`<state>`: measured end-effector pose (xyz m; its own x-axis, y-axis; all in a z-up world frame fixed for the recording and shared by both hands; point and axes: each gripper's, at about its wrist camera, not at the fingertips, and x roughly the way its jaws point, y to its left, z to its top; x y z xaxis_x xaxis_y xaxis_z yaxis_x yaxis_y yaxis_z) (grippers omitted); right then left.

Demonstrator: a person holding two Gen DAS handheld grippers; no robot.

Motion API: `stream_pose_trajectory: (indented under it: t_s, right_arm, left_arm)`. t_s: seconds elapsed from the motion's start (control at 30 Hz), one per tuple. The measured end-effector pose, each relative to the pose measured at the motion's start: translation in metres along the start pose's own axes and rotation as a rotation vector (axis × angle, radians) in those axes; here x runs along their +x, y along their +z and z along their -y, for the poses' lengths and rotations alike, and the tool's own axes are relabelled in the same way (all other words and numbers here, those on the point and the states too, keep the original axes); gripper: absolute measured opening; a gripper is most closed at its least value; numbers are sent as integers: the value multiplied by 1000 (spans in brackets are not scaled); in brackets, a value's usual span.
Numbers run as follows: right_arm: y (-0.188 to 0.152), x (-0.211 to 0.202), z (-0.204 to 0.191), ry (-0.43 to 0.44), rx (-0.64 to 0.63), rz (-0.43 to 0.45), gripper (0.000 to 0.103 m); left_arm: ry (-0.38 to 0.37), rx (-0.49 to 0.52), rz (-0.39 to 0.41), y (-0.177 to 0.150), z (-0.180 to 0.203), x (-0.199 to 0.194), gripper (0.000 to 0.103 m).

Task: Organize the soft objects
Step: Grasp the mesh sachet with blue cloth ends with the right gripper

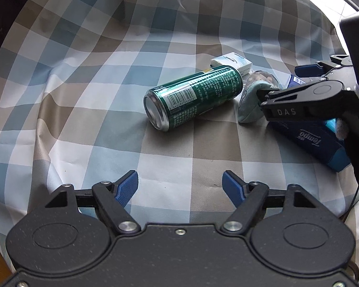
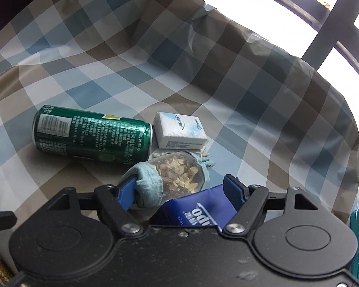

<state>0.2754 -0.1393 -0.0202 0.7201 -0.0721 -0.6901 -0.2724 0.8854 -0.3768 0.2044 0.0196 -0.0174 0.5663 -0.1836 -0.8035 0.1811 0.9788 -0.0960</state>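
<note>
Across the checked cloth [image 1: 107, 91], the items lie clustered toward the right of the left wrist view. Left gripper [image 1: 180, 184] hovers low in that frame, jaws apart and empty, well clear of the green can [image 1: 191, 98].

Right gripper [image 2: 179, 191] stands with jaws apart, straddling the sachet [image 2: 174, 174] and the blue tissue pack [image 2: 198, 212]. Its left pad touches the sachet's knitted end; the right pad sits clear, over the pack. No grip is established. Whether the sachet is being released or approached cannot be determined.

Recommended practice, as judgement: centre the jaws on one soft item only, so the pack is not pinched along with the sachet, and close gently to avoid bursting the clear panel.

Sachet condition: pale blue-green knit cover with a transparent window showing dried flakes, a frayed tie at its far end. It rests in the lower middle of the right wrist view, just beside the can and near the white tissue packet [image 2: 180, 129]. It appears pliable and lightweight.
</note>
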Motion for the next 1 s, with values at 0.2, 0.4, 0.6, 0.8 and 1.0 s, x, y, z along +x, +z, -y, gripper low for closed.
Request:
stream_pose_trajectory:
  t_s: [0.2, 0.4, 0.6, 0.8, 1.0]
  right_arm:
    - [15, 38, 33, -55, 52, -53, 75]
    - [22, 65, 69, -1, 166, -72, 76]
    - [31, 91, 82, 37, 253, -83, 95]
    - [40, 119, 92, 123, 340, -144, 102]
    - [40, 140, 110, 190, 466, -151, 99]
  left_arm:
    - [1, -14, -1, 2, -6, 3, 74]
    - [6, -16, -3, 3, -8, 4, 74]
    - [8, 0, -6, 5, -3, 6, 74]
    - [21, 10, -22, 5, 1, 10, 74]
    - [37, 13, -23, 7, 3, 8, 74]
